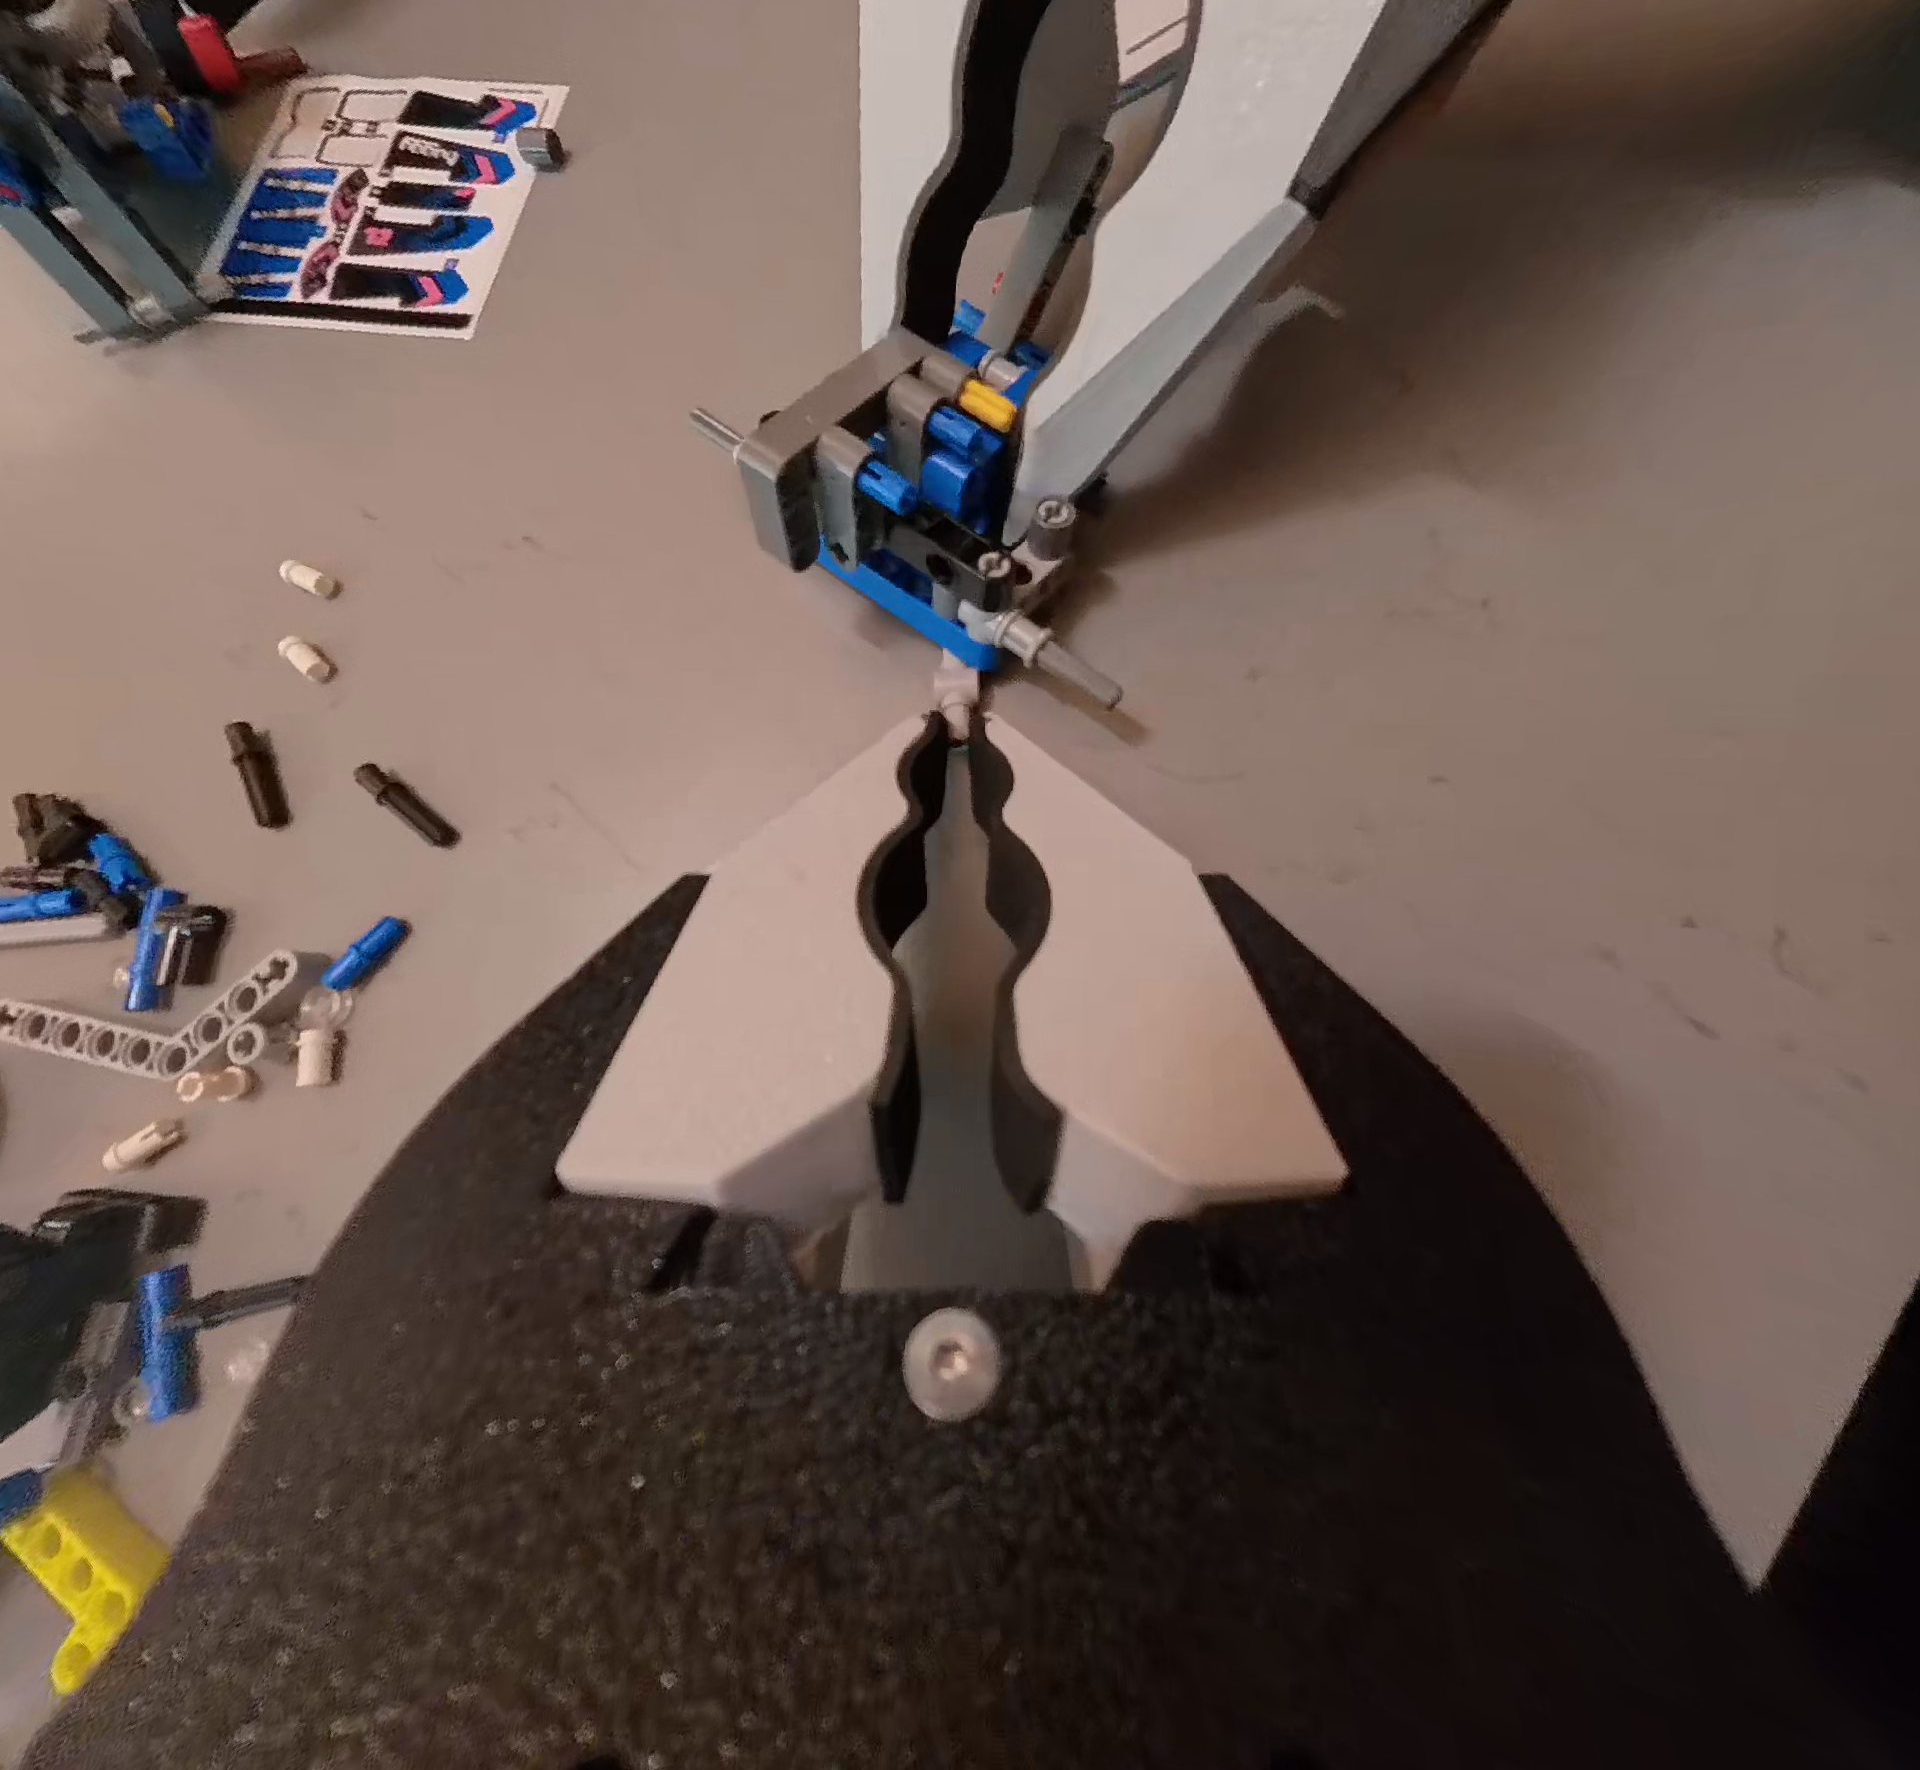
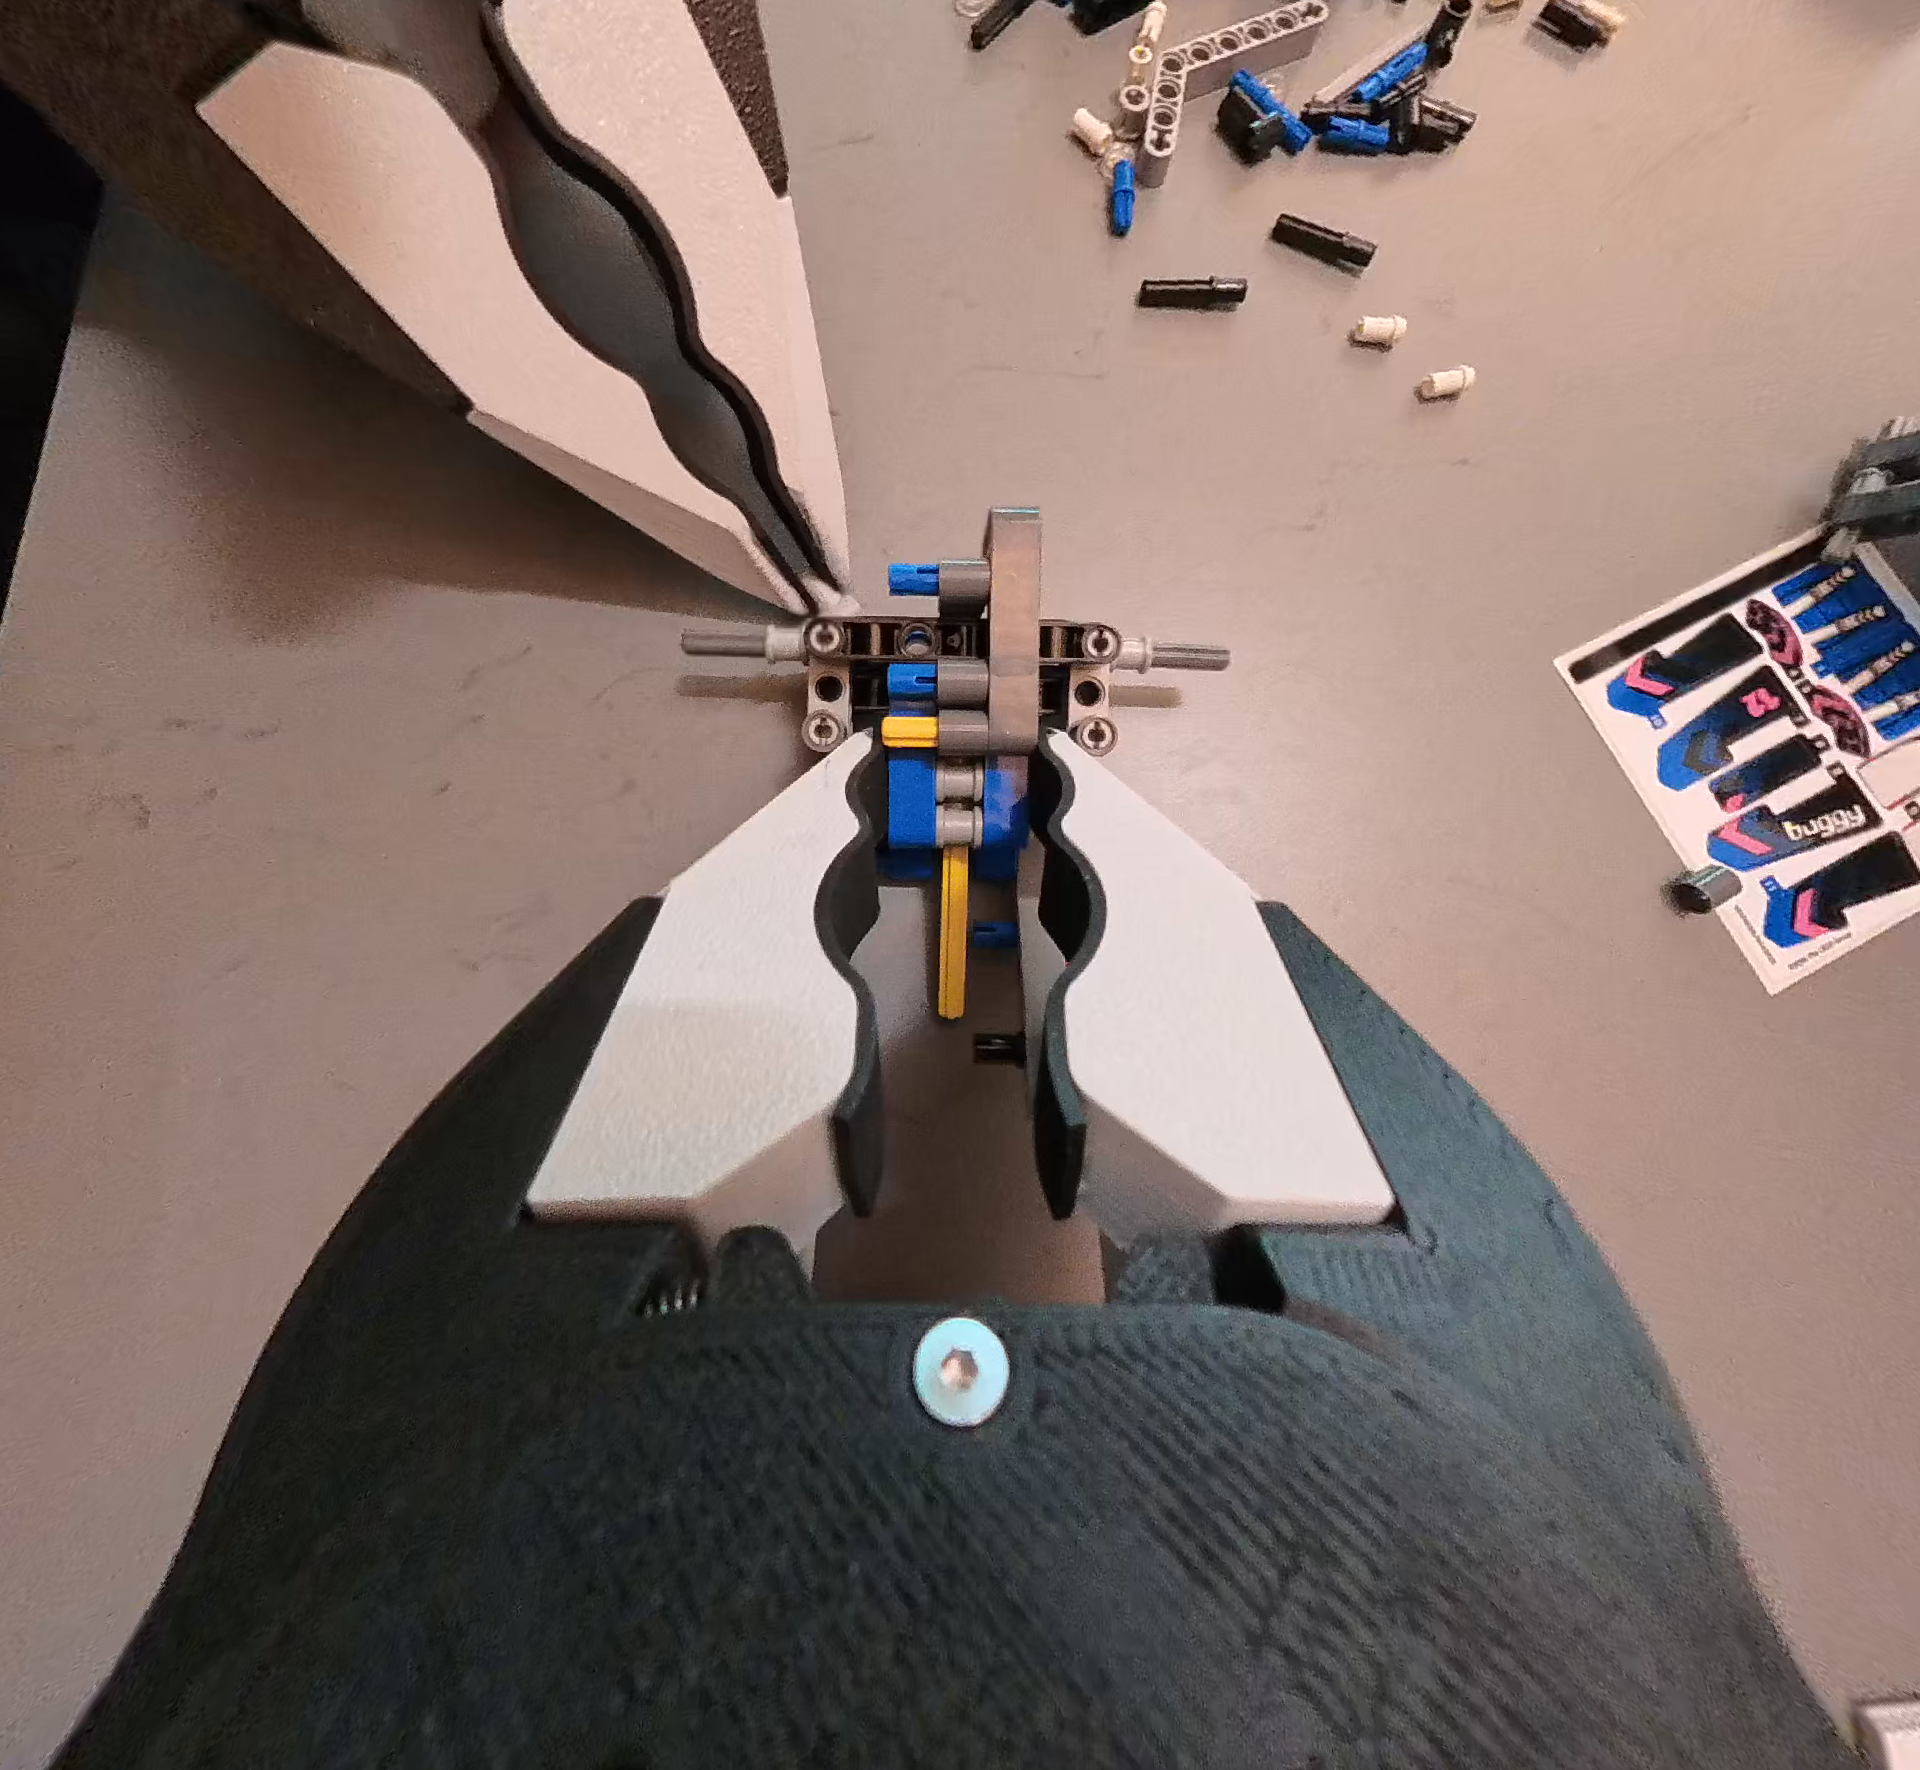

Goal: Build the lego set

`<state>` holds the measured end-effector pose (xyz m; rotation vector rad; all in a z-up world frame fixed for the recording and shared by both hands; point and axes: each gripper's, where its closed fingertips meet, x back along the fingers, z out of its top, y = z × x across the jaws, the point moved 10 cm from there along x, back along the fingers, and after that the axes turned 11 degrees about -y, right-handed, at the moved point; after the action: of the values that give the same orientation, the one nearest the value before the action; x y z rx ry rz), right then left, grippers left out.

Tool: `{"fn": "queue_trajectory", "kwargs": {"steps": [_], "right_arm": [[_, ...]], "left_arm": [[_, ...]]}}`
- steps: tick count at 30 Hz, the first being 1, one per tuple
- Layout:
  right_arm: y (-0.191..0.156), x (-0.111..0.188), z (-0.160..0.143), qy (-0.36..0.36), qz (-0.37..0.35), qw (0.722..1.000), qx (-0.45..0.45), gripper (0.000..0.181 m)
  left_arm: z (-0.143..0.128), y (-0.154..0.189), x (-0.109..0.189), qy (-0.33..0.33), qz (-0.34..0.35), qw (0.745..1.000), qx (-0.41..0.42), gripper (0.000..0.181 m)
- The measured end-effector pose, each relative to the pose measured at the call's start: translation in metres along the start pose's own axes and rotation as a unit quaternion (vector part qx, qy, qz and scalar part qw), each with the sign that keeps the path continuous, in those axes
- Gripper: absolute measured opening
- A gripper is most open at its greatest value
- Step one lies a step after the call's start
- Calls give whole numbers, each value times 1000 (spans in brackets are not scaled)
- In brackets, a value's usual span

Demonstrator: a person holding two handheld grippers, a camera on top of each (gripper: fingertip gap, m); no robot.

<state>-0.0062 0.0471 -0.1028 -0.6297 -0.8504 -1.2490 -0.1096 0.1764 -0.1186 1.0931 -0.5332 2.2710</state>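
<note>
Loose parts [image 1: 177, 982]: blue, black, grey and cream pins and beams are scattered on the grey table [image 1: 1455, 785] at the far left of the left wrist view; a yellow angled beam [image 1: 78, 1575] lies at the lower left corner.
Sticker sheet [image 1: 384, 203]: lies flat at the upper left, with a small grey piece at its right edge.
Left gripper [image 1: 954, 721]: its tongs are together, pinching a small light grey connector [image 1: 954, 686] that touches the near corner of the assembly.
Lego assembly [image 2: 961, 681]: a grey, blue and black block with a yellow axle, resting on the table in mid-frame, grey axles poking out to both sides.
Right gripper [image 2: 956, 764]: its tongs are clamped on the blue body of the assembly from either side.
</note>
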Motion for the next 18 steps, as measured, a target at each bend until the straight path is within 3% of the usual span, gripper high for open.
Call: {"fn": "queue_trajectory", "kwargs": {"steps": [1,12,18], "right_arm": [[0,0,0,4,-3,1000,-6,25],[-3,-5,1,32,-41,994,-91,25],[-5,-7,2,46,-53,992,-104,25]], "left_arm": [[0,0,0,0,7,1000,-2,1],[2,-8,14,80,146,985,45,1],[8,-3,6,57,181,982,21,1]]}}
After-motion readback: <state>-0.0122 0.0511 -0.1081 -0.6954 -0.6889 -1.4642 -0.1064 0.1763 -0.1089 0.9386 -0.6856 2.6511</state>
